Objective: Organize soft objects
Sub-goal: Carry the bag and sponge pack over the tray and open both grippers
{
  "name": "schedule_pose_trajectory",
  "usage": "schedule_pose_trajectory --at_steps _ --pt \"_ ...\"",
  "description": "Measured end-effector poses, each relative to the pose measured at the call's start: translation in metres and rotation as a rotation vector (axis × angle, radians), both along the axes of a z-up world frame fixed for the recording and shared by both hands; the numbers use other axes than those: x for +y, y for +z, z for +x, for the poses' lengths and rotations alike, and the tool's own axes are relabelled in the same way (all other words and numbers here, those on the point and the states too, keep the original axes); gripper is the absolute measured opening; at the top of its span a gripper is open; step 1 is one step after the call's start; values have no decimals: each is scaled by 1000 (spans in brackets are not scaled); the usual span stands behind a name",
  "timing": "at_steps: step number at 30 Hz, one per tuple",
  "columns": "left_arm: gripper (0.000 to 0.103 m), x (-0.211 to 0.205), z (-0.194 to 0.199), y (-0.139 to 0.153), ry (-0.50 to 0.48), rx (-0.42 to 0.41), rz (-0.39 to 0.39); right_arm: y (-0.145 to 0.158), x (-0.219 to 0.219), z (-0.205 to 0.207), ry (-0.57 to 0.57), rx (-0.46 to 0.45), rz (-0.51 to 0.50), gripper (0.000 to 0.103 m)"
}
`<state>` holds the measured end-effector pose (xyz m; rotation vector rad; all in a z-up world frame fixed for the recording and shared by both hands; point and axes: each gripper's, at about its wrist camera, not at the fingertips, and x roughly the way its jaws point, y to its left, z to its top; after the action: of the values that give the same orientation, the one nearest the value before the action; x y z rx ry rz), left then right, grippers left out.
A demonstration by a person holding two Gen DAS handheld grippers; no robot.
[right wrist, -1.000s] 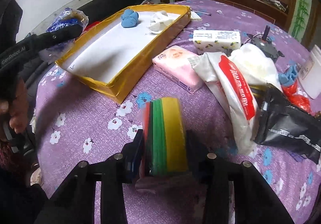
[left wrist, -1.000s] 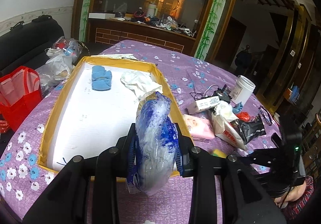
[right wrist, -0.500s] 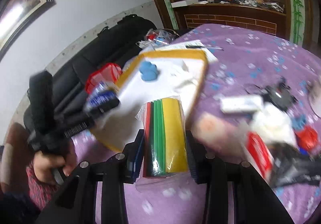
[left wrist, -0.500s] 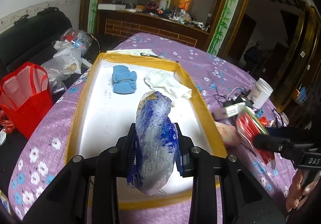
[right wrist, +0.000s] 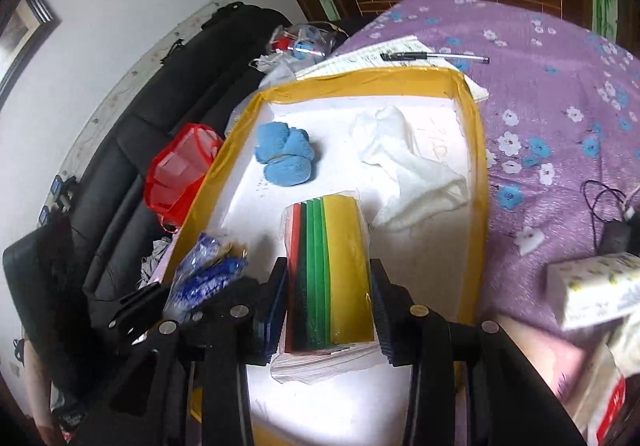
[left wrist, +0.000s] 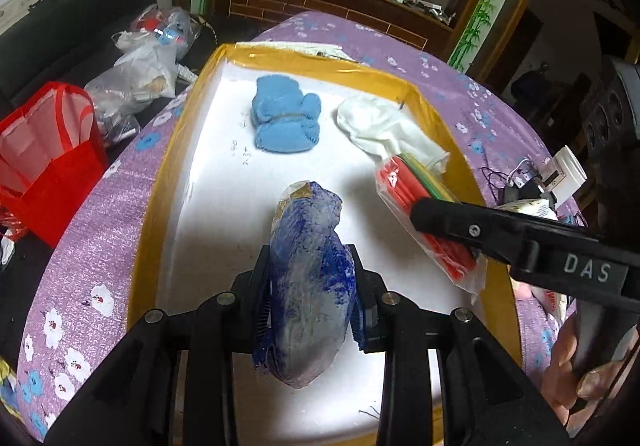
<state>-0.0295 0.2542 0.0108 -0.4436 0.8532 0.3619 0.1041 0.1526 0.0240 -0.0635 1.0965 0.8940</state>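
Observation:
My left gripper (left wrist: 310, 286) is shut on a blue-and-white plastic-wrapped bundle (left wrist: 308, 286) and holds it over the near part of a yellow-rimmed white tray (left wrist: 148, 214). My right gripper (right wrist: 330, 298) is shut on a clear bag of red, green and yellow cloths (right wrist: 334, 270), held over the same tray (right wrist: 478, 174); that bag (left wrist: 424, 206) shows in the left wrist view at the tray's right side. A blue sock ball (left wrist: 286, 120) and a white cloth (left wrist: 388, 130) lie at the tray's far end. The bundle (right wrist: 204, 278) shows in the right wrist view too.
The tray sits on a purple flowered tablecloth (right wrist: 560, 86). A red bag (left wrist: 48, 150) and plastic bags (left wrist: 136, 78) lie left, off the table. A pen (right wrist: 436, 56) on paper lies beyond the tray. A tissue box (right wrist: 596, 290) and cables (right wrist: 608, 206) lie right.
Both grippers have moved over the tray with their loads. The right gripper swung left from the table's clutter to above the tray, beside the left one.

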Motion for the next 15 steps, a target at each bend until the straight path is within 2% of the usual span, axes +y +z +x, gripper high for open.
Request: schedule_pose_trajectory --at_steps 8,10,12,14,15 --pt "32 4 -1 -3 20 -1 13 -14 13 4 6 6 -29 44" --pt "43 5 -4 0 32 -4 20 -14 13 5 7 11 -22 47" --pt "45 5 -8 4 29 -23 14 -12 11 3 12 11 -11 48" --pt "48 3 -12 9 37 -36 34 -8 9 2 3 -5 -13 58" --pt "49 2 -14 11 39 -42 41 -7 8 1 1 -9 -7 59"
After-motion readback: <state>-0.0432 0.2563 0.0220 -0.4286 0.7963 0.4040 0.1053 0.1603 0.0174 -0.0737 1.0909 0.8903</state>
